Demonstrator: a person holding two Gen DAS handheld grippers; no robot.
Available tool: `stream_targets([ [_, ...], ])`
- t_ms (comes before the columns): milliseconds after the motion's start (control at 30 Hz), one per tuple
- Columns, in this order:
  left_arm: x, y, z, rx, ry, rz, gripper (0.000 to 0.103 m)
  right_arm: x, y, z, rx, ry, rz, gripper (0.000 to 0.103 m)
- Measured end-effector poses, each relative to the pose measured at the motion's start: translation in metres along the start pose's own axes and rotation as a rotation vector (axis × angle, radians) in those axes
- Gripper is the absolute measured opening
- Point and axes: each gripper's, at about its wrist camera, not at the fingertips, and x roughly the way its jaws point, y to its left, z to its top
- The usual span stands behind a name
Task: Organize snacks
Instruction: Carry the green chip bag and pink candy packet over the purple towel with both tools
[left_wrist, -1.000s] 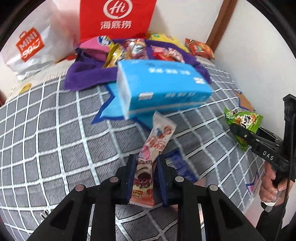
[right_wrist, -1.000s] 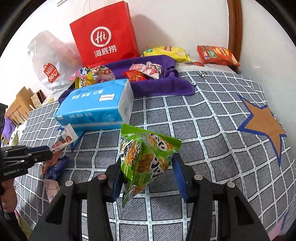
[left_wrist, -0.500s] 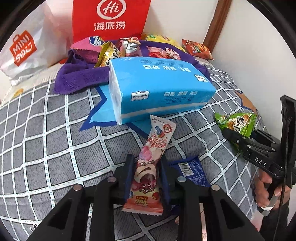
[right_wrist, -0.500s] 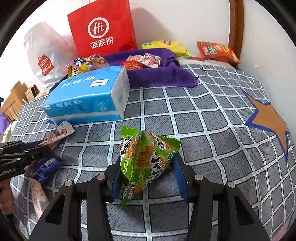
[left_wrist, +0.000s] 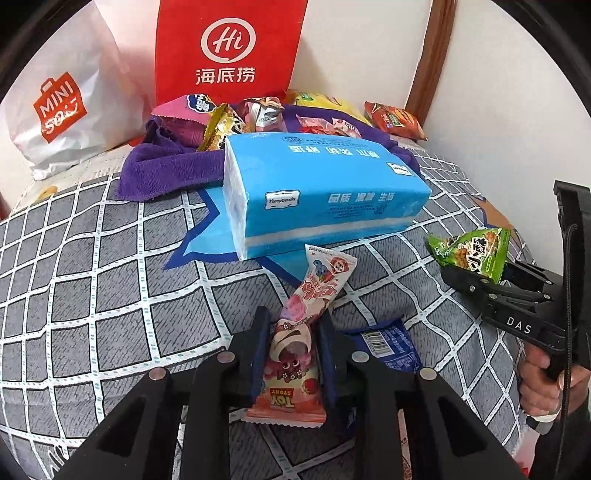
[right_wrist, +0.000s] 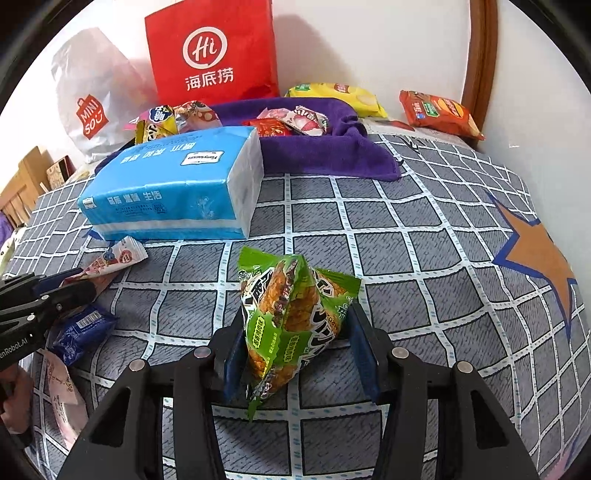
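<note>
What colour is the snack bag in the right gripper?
Green, with black lettering and orange snack pictures; the snack bag shows best in the right wrist view.

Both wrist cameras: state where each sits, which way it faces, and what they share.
Left wrist: behind the left gripper, facing the wall; it clamps a pink snack; the right gripper and a hand show at right.
Right wrist: behind the right gripper, facing the same wall; it clamps a green snack; the left gripper shows at left.
Shared: tissue pack, red bag, purple towel.
</note>
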Motion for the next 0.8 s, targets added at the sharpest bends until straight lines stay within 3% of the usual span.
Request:
stream_targets([
  [367,0.0,0.014,-0.001,-0.084,-0.008,-0.062,0.024,0.0,0.001,0.0,-0.001,0.0,-0.003,0.052],
  [633,0.003,-0.007,0.001,0.033,0.009,0.013,0.033,0.0,0.001,0.0,-0.006,-0.001,-0.009,0.052],
  [800,0.003,-0.006,0.001,0.027,0.007,0.009,0.032,0.0,0.001,0.0,-0.006,-0.001,-0.01,0.052],
])
